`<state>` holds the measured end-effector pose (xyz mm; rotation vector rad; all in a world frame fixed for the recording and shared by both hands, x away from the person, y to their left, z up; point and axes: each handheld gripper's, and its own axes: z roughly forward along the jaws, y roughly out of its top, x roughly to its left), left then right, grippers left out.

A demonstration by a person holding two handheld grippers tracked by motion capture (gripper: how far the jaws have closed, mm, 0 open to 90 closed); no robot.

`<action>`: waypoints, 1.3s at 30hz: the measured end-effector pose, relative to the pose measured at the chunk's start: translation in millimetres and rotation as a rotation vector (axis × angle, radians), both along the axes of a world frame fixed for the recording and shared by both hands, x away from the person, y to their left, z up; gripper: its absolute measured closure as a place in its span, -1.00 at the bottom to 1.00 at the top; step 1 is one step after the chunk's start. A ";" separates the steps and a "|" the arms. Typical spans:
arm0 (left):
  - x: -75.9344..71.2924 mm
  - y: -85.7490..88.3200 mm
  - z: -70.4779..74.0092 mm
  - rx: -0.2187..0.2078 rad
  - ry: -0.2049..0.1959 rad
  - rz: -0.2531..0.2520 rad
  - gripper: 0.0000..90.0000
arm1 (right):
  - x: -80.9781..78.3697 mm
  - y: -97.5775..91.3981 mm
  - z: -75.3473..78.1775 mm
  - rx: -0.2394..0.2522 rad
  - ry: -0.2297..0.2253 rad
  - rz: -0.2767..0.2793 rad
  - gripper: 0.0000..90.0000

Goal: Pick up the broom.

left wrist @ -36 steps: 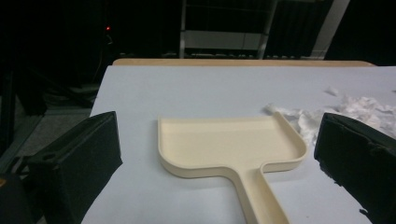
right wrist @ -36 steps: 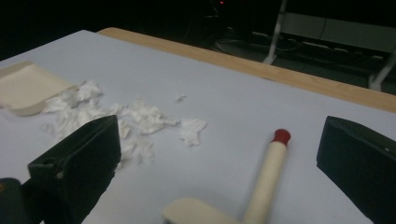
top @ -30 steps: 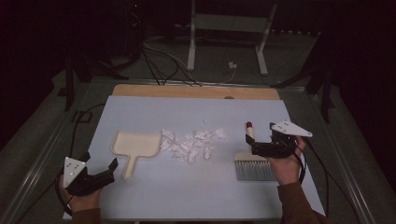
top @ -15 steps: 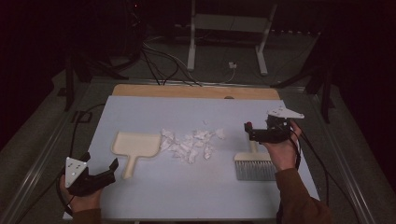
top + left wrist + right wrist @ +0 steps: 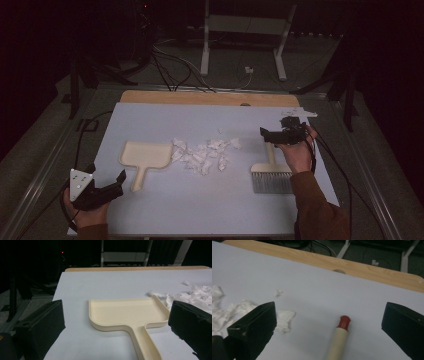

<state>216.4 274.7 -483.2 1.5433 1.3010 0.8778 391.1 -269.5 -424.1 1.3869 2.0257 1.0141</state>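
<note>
Seen from the high view: lying flat on the pale blue-grey table top (image 5: 165, 210), a cream plastic dustpan (image 5: 145, 156) with its handle pointing toward the near edge, mouth touching a loose heap of white crumpled paper scraps (image 5: 202, 155) at the middle. Lying to the right of the heap, a hand brush with a pale wooden handle and grey bristles (image 5: 271, 176), bristles toward the near edge. Hovering over the far end of that handle, the right gripper (image 5: 266, 134), jaws spread, grasping nothing. Resting near the front left corner, just beside the dustpan handle, the left gripper (image 5: 120, 179), jaws apart and empty.

Looking along the left gripper view: sitting between the two black jaws but touching neither, the dustpan (image 5: 127, 312), handle running down toward the camera; paper scraps (image 5: 192, 293) lying at the pan's right rim.

Looking along the right gripper view: rising between the wide-open jaws, clear of both, the brush handle (image 5: 338, 340) with its red cap; paper scraps (image 5: 242, 308) lying behind the left jaw; showing beyond, a light wooden strip along the far edge (image 5: 367, 267)
</note>
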 end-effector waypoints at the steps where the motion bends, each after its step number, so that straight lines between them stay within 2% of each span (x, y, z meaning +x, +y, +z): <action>1: 0.0 -0.5 0.1 0.007 0.000 -0.002 -0.97 | 2.2 -0.4 -1.7 0.000 0.006 -0.004 -1.00; 14: 0.0 -1.5 -0.3 0.013 0.000 0.003 -0.97 | 20.3 -0.4 -19.0 -0.002 0.032 -0.026 -1.00; 23: 0.2 -1.5 -0.7 0.012 0.000 0.003 -0.97 | 36.1 0.4 -35.6 -0.031 0.096 -0.048 -0.99; 29: 0.5 -1.6 -1.4 0.012 0.003 0.001 -0.97 | 42.8 0.5 -43.6 -0.026 0.129 -0.072 -0.99; 33: 0.2 -0.2 -1.5 0.005 0.001 0.006 -0.97 | 49.3 -3.8 -53.8 -0.012 0.211 -0.105 -0.87; 35: 0.2 -0.2 -1.6 0.004 0.001 0.006 -0.97 | 50.5 -4.9 -57.4 -0.021 0.230 -0.108 -0.77; 38: 0.3 -0.3 -1.8 0.006 0.004 0.003 -0.97 | 51.2 -4.3 -61.7 -0.033 0.251 -0.117 -0.49; 39: 0.5 -0.4 -2.1 0.004 0.004 0.002 -0.97 | 51.2 -4.3 -61.7 -0.033 0.251 -0.117 -0.49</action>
